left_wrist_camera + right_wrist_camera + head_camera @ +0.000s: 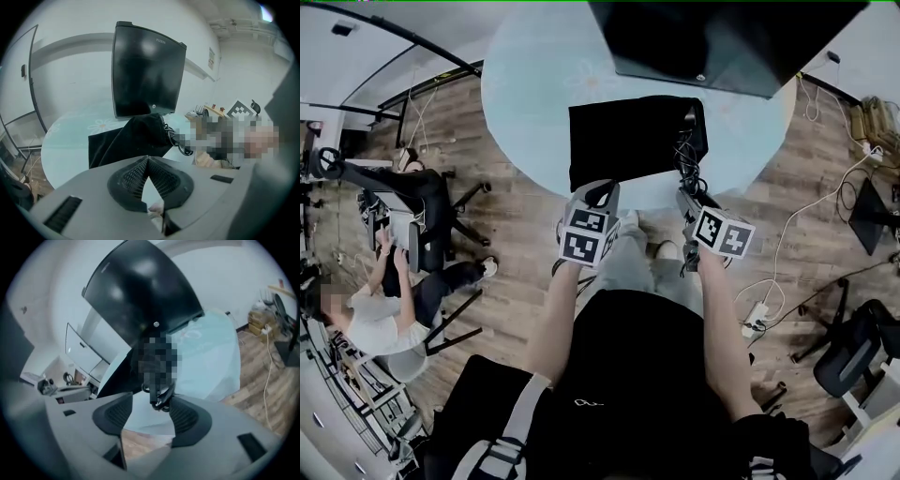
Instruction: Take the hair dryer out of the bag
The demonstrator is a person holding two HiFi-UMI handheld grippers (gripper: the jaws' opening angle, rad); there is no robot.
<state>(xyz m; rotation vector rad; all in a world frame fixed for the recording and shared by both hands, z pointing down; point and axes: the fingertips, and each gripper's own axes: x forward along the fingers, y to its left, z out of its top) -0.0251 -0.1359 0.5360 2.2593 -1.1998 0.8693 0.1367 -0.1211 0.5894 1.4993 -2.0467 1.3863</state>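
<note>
Pale blue and round, the glass tabletop (525,84) is carrying a black cloth bag (623,136) at its near edge, with a black flat screen (722,37) at the far edge. I am seeing only a coiled black cord (686,150) spilling from the bag's right end. The hair dryer itself is not showing, so I am judging it to be inside the bag and the task barely begun. I am holding the left hand-held gripper (148,159) closed and empty. The right hand-held gripper (151,400) is standing apart with the cord just beyond its tips, clamping nothing. Gripping and drawing out are remaining.
</note>
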